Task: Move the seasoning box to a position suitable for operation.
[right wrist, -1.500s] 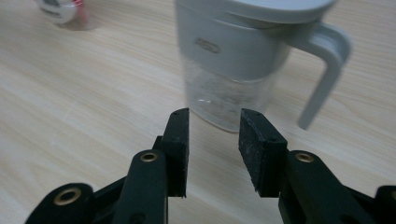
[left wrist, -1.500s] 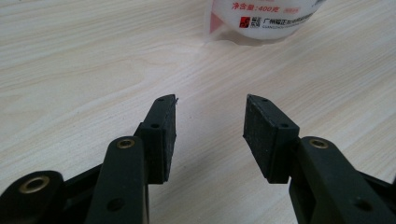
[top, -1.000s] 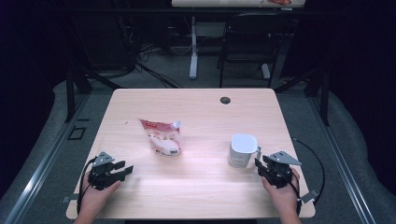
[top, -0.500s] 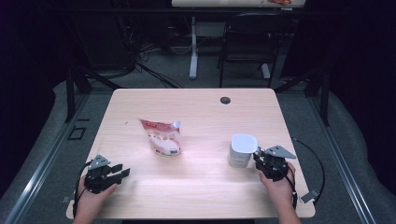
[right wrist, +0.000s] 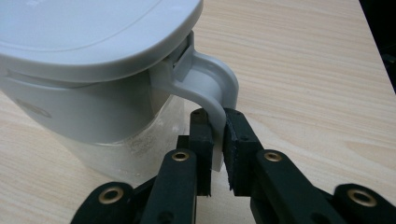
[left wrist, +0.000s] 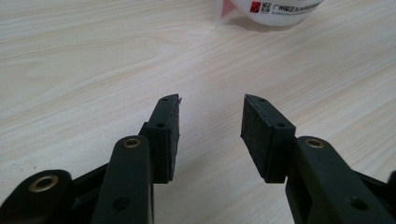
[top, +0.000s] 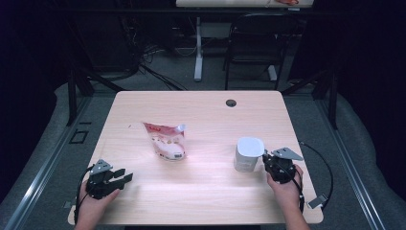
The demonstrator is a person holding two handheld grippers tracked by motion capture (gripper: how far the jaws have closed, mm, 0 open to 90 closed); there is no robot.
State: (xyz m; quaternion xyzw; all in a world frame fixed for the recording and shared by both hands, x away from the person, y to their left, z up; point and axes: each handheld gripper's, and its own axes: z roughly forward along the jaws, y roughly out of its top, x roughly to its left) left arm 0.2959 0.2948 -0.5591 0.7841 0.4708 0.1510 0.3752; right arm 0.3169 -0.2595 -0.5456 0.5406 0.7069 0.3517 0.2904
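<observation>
While the left gripper rests with jaws spread, the right gripper has been closing and seems to pinch the white plastic lidded jug by its handle.

The left hand rests low at the near left, its black 2-jaw left gripper standing apart with nothing between. The black 2-jaw right gripper has just been closing, jaws nearly together.
</observation>
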